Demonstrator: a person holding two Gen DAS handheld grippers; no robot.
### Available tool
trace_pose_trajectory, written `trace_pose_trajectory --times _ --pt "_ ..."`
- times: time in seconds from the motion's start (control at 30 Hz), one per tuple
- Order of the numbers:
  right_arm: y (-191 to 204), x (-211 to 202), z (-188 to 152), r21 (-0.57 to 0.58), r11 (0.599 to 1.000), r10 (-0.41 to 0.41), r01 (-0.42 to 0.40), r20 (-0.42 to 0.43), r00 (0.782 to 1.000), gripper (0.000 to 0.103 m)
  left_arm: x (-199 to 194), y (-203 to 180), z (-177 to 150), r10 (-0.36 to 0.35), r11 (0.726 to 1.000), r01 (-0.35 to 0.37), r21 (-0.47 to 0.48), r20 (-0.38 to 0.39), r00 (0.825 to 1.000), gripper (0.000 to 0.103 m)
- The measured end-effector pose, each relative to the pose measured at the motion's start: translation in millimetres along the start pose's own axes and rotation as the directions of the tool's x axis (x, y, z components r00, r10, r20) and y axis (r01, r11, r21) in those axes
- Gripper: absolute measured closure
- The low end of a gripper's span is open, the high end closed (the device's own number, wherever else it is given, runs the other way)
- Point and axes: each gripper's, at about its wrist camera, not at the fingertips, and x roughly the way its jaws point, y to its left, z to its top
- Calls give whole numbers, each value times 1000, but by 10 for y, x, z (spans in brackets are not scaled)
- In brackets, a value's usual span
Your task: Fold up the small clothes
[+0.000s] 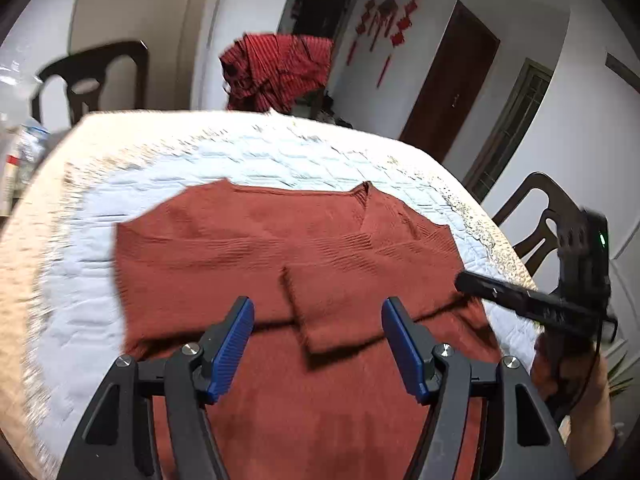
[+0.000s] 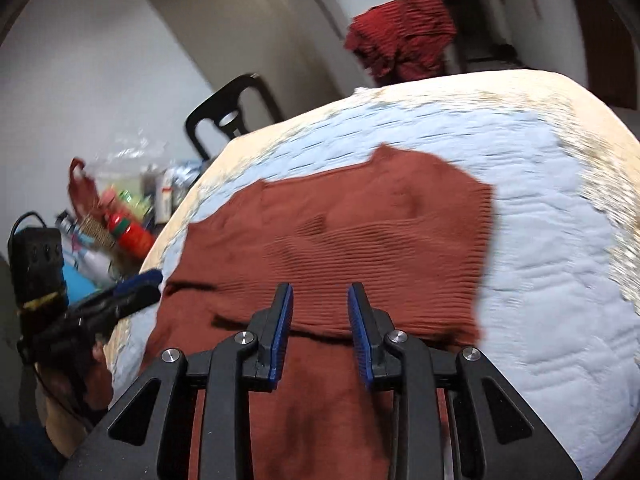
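**Mara:** Where was the sweater when you looked?

**Jon:** The rust-brown knit sweater (image 1: 280,248) lay flat on the pale blue quilted cover (image 1: 280,156) of the round bench (image 1: 24,264), reaching from about its middle down to the near edge. Its V-neck pointed toward the far edge. One sleeve (image 1: 332,308) was folded across the body, its cuff end lying on the front of the sweater.

**Mara:** And the left gripper?

**Jon:** The left gripper (image 1: 318,340) hung above the lower part of the sweater, just past the near edge. Its blue-padded fingers (image 1: 232,348) were spread wide, with nothing between them.

**Mara:** The right one?

**Jon:** The right gripper (image 2: 320,334) was over the sweater's near part as well, close to a folded edge of the knit. Its fingers (image 2: 280,336) stood apart with a narrower gap than the left pair, and I saw no cloth caught between them. In the left wrist view it came in from the bench's right edge, and one dark finger (image 1: 520,300) reached over the sweater's right side.

**Mara:** Anything else around?

**Jon:** A dark red striped cloth (image 1: 280,72) was heaped beyond the far edge. Dark wooden chairs (image 1: 88,76) stood around the bench. Off the left edge, in the right wrist view, sat a clutter of bottles and packets (image 2: 128,216). Both views were somewhat blurred.
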Motion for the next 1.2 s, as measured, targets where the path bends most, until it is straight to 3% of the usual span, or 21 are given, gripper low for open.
trace_pose_trajectory --times 0.07,0.13,0.23,0.33,0.4,0.53,0.63,0.73,0.83,0.93,1.1,1.2 --pt "-92 -39 3 20 1000 -21 21 7 1000 74 193 -10 68 3 1000 -3 -2 -36 999 35" --pt "-165 -85 2 37 999 -26 26 14 1000 74 378 -25 118 17 1000 -15 23 -65 998 41" --pt "-201 -112 16 41 999 -28 27 23 999 74 622 -7 155 22 1000 -19 21 -126 992 54" --pt "-256 -134 28 51 998 -25 23 38 999 74 688 20 165 42 999 -41 16 -130 991 68" --pt "-307 -137 48 63 998 -29 26 48 998 74 683 -2 184 31 999 -28 23 -133 991 94" --pt "-393 -136 66 84 996 -37 33 53 998 74 515 -226 267 -2 995 11 98 -99 995 95" --pt "-421 -157 85 86 996 -44 38 64 997 74 255 -388 452 -69 987 69 143 -6 998 95" --pt "-472 -165 109 100 994 -54 47 70 996 74 190 -350 556 -60 986 53 156 44 997 95" --pt "-514 -151 128 105 992 -71 64 65 995 74 471 -46 501 -26 997 30 74 -58 998 94" --pt "-565 -103 120 104 990 -96 92 38 995 74 736 224 322 23 1000 -21 14 -160 987 91" --pt "-567 -106 132 85 990 -119 116 30 992 74 471 235 254 15 1000 -13 12 -99 995 82" --pt "-453 -155 168 33 992 -122 121 46 991 87 259 182 249 33 998 -31 52 -40 999 81"
